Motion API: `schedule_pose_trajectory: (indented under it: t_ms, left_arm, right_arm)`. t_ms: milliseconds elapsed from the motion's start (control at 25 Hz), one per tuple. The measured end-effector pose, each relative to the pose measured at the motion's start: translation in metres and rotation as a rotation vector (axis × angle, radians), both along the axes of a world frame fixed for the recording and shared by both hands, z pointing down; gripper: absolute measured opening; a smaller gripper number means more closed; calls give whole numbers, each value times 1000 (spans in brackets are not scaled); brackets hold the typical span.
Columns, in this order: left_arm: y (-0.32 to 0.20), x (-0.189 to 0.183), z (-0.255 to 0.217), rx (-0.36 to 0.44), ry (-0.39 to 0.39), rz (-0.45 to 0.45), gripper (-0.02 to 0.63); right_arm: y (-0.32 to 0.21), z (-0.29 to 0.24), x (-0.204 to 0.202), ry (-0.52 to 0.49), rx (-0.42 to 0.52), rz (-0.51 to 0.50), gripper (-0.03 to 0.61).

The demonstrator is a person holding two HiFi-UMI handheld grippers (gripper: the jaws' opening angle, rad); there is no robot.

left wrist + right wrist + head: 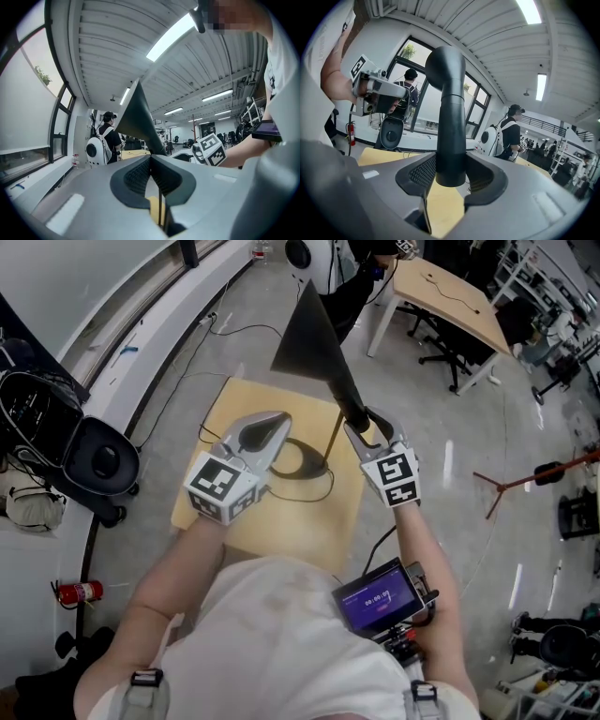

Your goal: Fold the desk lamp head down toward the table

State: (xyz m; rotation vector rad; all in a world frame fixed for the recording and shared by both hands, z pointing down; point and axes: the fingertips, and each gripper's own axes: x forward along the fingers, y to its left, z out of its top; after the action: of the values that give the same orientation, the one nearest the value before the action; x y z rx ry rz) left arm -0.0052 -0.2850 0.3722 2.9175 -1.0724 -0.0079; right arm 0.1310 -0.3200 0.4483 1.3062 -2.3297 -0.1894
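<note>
Desk lamp head (312, 338), a black cone at 11 o'clock from the right gripper (362, 424) clamping its neck (450, 117); left gripper (278, 423), jaws together, at 9 o'clock

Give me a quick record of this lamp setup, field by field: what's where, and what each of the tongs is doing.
lamp: black cone shade raised, thin stem, round base
surface: small wooden table
right tongs: closed on the lamp neck at the shade's narrow end
left tongs: shut, empty, over the base, left of the stem in the head view
fold: not yet done, head up
</note>
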Motion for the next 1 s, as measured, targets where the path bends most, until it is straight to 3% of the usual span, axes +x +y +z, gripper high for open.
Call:
schedule_pose_trajectory:
  t_ms: [320, 480, 560, 840, 1000]
  left_arm:
    - [-2, -22, -35, 50, 12, -47, 2]
    - [1, -37, -78, 117, 38, -69, 5]
    - [2, -38, -104, 163, 37, -58, 43]
    - [-16, -21, -168, 310, -61, -61, 132]
    - [-37, 4, -183, 335, -135, -32, 156]
  right_arm:
    - [-1, 1, -1, 31, -25, 7, 207]
    - [0, 2, -3, 39, -30, 8, 207]
    - [1, 3, -3, 42, -31, 8, 207]
    - [1, 4, -2, 40, -28, 6, 207]
    - [-2, 5, 0, 47, -32, 11, 207]
